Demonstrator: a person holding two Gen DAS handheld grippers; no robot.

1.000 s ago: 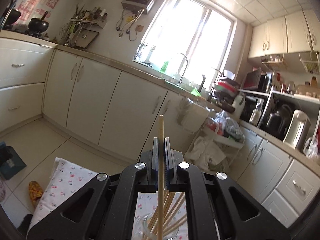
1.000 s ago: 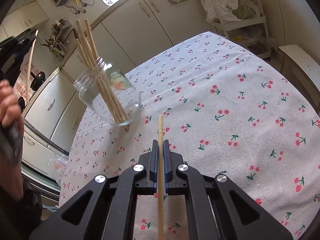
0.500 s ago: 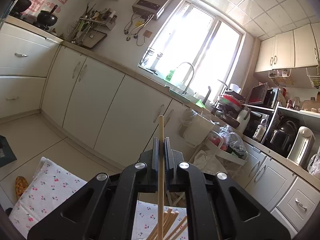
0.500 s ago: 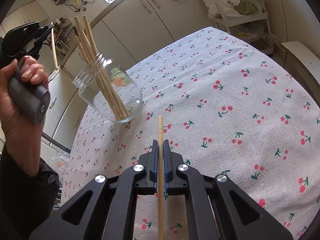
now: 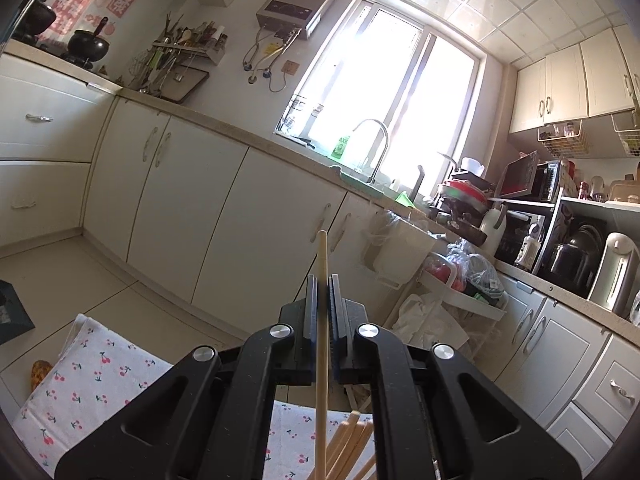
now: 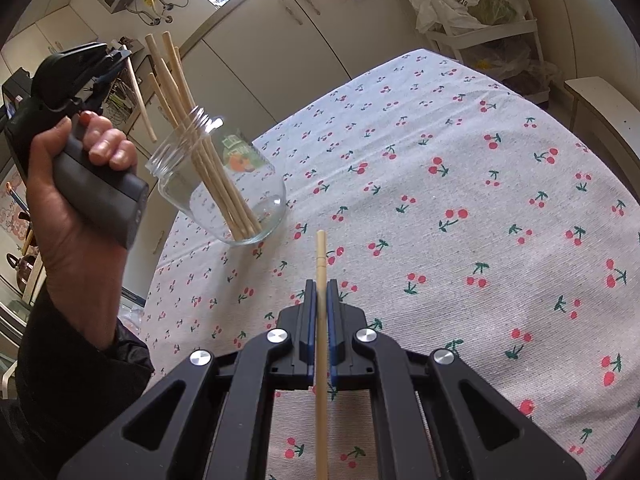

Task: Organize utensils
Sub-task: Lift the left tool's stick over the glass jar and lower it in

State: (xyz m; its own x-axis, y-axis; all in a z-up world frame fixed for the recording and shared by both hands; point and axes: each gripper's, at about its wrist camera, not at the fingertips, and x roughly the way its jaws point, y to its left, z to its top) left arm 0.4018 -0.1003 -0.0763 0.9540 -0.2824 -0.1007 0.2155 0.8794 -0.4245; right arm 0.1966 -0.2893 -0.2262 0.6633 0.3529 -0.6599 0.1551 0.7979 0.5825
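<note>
A glass jar stands on the cherry-print tablecloth and holds several wooden chopsticks. My left gripper is shut on one chopstick; in the right wrist view it hangs above and left of the jar's mouth, its chopstick pointing down. The tops of the jar's chopsticks show below it. My right gripper is shut on another chopstick, above the cloth to the right of the jar.
White kitchen cabinets and a counter with a sink tap run behind the table. A white rack with bags stands past the table's far edge. A bench is at the right.
My left gripper has moved right with its chopstick, from the far left to just above the jar's mouth, and tilted down a little. My right gripper has barely moved.
</note>
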